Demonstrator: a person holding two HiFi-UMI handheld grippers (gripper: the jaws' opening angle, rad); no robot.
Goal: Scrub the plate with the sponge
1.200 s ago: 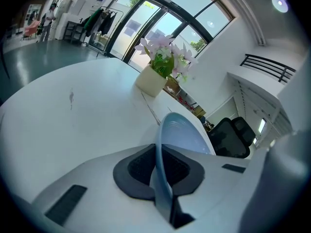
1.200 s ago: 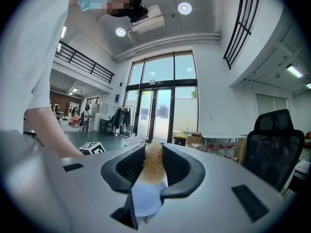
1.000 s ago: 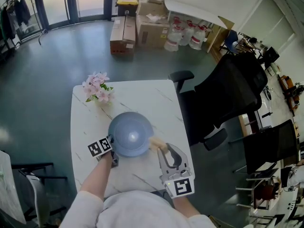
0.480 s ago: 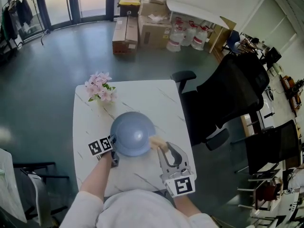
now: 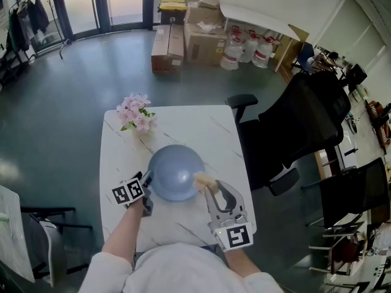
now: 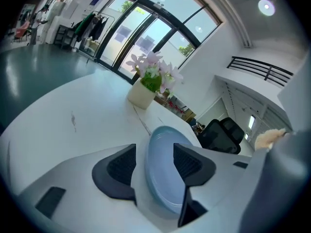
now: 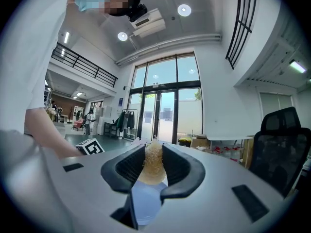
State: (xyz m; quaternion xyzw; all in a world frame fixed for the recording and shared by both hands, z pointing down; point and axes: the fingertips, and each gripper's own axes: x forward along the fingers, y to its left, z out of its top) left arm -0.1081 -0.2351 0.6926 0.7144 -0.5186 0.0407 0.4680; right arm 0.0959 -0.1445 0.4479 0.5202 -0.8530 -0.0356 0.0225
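Left gripper view first: shows the left gripper point(image 6: 154, 165) released, jaws just opened wide, with the near rim of the blue plate point(image 6: 163, 178) standing between them yet pressed by neither pad. Reads as a let-go of the steadying hold, probably to re-seat on the rim or to leave the plate free. Turning to the right gripper view: finds the right gripper point(image 7: 154, 165) clenched on the pale fibrous sponge point(image 7: 152, 161), pinched mid-body so as to leave a tuft past the jaw tips as the working face. Holds those jaws level and aimed across the plate's edge, a suitable attitude for a sideways wipe over the surface. From the head view: places the plate near the middle of the white marble-pattern table point(image 5: 183, 124), between both grippers, with the left gripper at its left rim and the sponge touching or just beside its right rim; cannot settle contact from this height. Notes a pot of pink flowers point(image 5: 137, 112) beyond the plate, toward the far left corner, apart from the scrubbing path. Expect sliding under the sponge's push without a hold on the left; re-close on the rim before applying pressure.
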